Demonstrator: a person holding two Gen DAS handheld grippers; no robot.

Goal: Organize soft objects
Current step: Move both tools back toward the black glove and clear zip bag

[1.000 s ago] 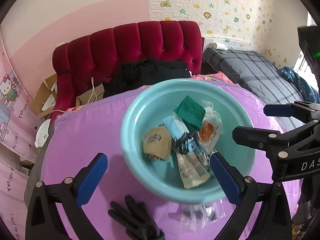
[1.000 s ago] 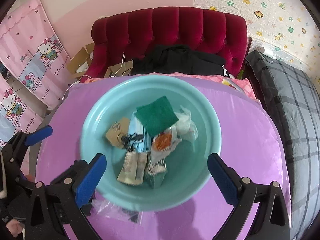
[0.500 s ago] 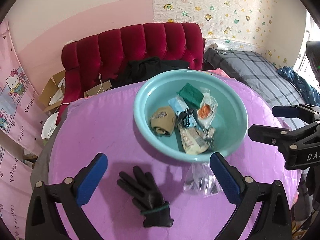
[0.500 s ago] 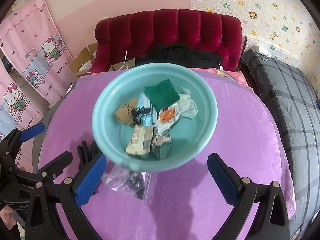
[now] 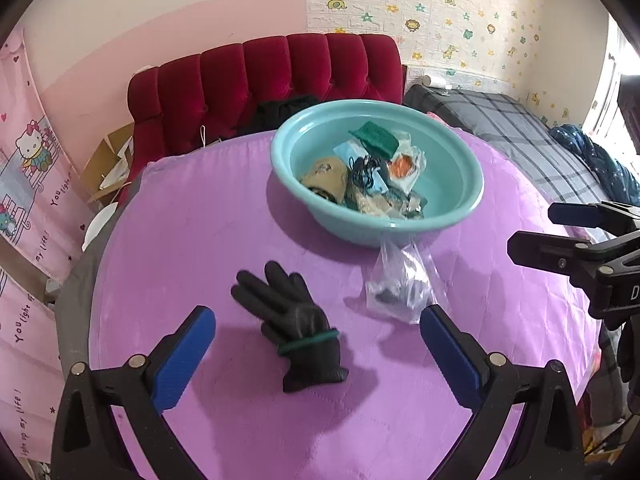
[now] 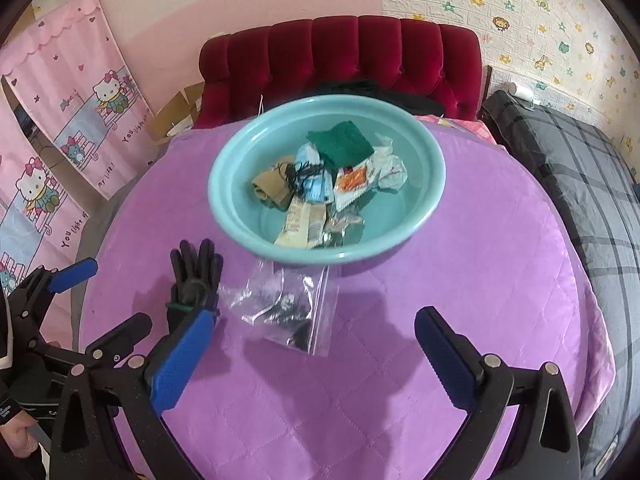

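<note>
- Purple quilted tabletop point(image 5: 192, 240) fills both views, with a red tufted headboard point(image 5: 280, 68) behind it and a plaid-covered bed point(image 6: 580, 168) off to my right.
- Toward the far side of the tabletop sits a teal basin point(image 5: 460, 184) that already holds soft things: a green cloth point(image 6: 342, 142), a tan pouch point(image 6: 272, 188), a blue face mask and some crumpled packets.
- Two things lie outside it, on the near side: a black glove point(image 5: 298, 320) and a clear zip bag point(image 6: 288, 304) with dark contents I cannot make out.
- My left gripper point(image 5: 318, 354) is spread wide and holds nothing; my right gripper point(image 6: 316, 358) is likewise spread and empty.
- What the next move turns on, as I judge it: the glove lies straight ahead between my left fingers, cuff nearest me and fingertips pointing away and left, toward the basin side. My left gripper is the nearer one for it.
- The zip bag lies ahead of my right gripper, slightly left of centre, its far edge at the basin's foot, so that one suits my right.
- My left view shows the whole glove with its green cuff band; in my right view my own left finger covers the cuff.
- My right view looks deeper into the basin and shows the packets at its front, which the rim half hides from the left.
</note>
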